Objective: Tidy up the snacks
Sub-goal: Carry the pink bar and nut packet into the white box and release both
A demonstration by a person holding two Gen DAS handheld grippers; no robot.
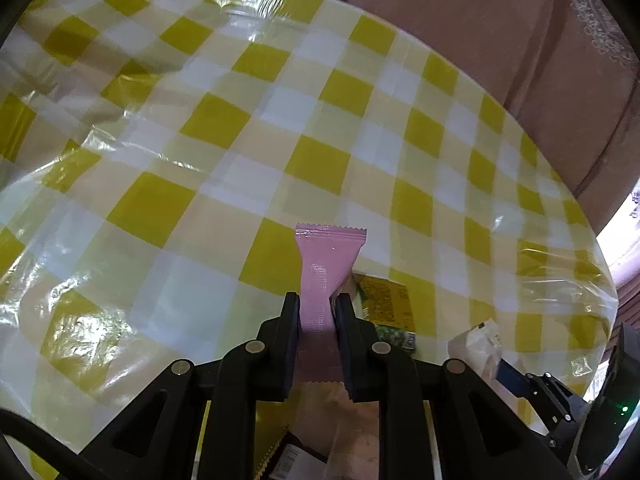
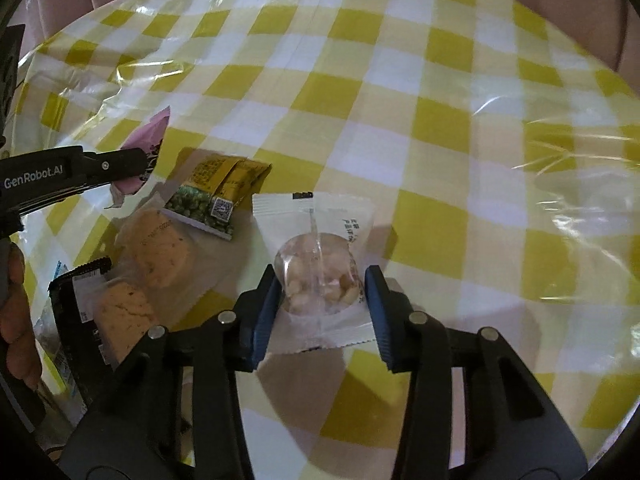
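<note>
My left gripper [image 1: 317, 300] is shut on a pink snack packet [image 1: 326, 264] and holds it above the checked table; the packet also shows in the right wrist view [image 2: 146, 140], pinched by the left gripper's black fingers [image 2: 120, 164]. My right gripper [image 2: 324, 280] is open, its blue-padded jaws on either side of a white and clear packet of nuts [image 2: 316, 264] that lies on the table. I cannot tell whether the pads touch it. A yellow and green pea packet [image 2: 218, 192] lies between the two grippers; it also shows in the left wrist view [image 1: 384, 300].
Clear-wrapped round biscuits [image 2: 160, 248], a square biscuit [image 2: 124, 316] and a black packet [image 2: 76, 320] lie at the near left. The round table [image 2: 440, 120] has a yellow checked cloth under plastic film. A pink sofa [image 1: 480, 40] stands beyond its far edge.
</note>
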